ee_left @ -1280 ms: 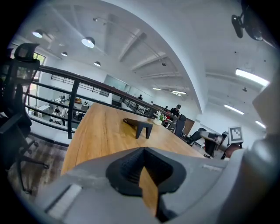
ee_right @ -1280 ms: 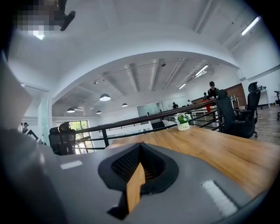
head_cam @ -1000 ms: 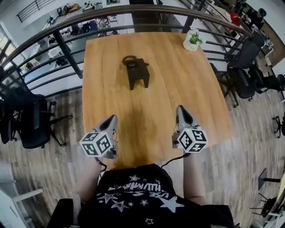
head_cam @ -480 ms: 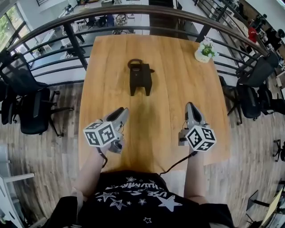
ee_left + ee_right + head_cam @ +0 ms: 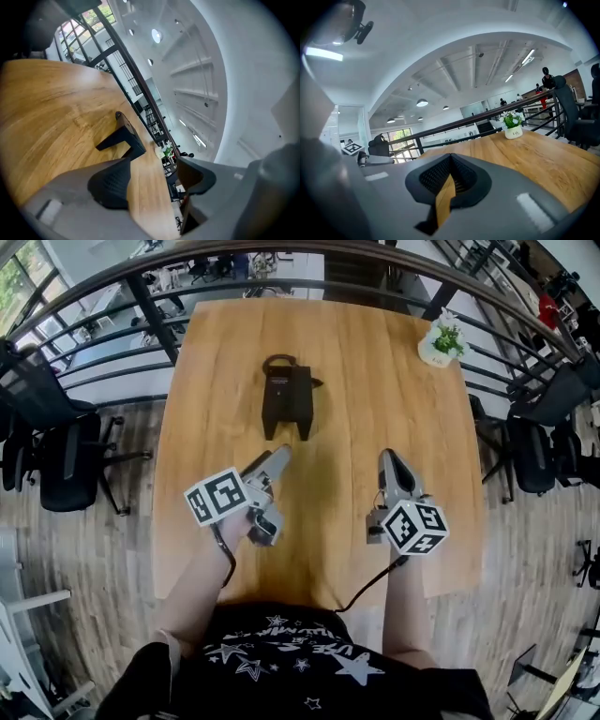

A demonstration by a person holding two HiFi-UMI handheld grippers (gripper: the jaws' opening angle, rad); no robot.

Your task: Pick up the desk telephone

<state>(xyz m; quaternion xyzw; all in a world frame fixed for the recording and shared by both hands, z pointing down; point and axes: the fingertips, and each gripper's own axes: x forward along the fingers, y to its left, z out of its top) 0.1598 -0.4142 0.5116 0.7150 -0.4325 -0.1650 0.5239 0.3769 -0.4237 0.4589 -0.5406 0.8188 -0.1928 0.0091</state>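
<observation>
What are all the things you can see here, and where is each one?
table: one, light wood, middle of the head view
desk telephone: one, black, on the table's far half, a little left of centre
potted plant: one, green in a white pot, table's far right corner
railing: one, black, curving round the table's far side
office chairs: several, black, on the floor left and right of the table
floor: wooden planks, around the table
left tongs: one, grey, over the table's near part, jaws opening, nothing between them
right tongs: one, grey, over the table's near right, jaws together, empty
marker cubes: two, black-and-white, one on each tongs
</observation>
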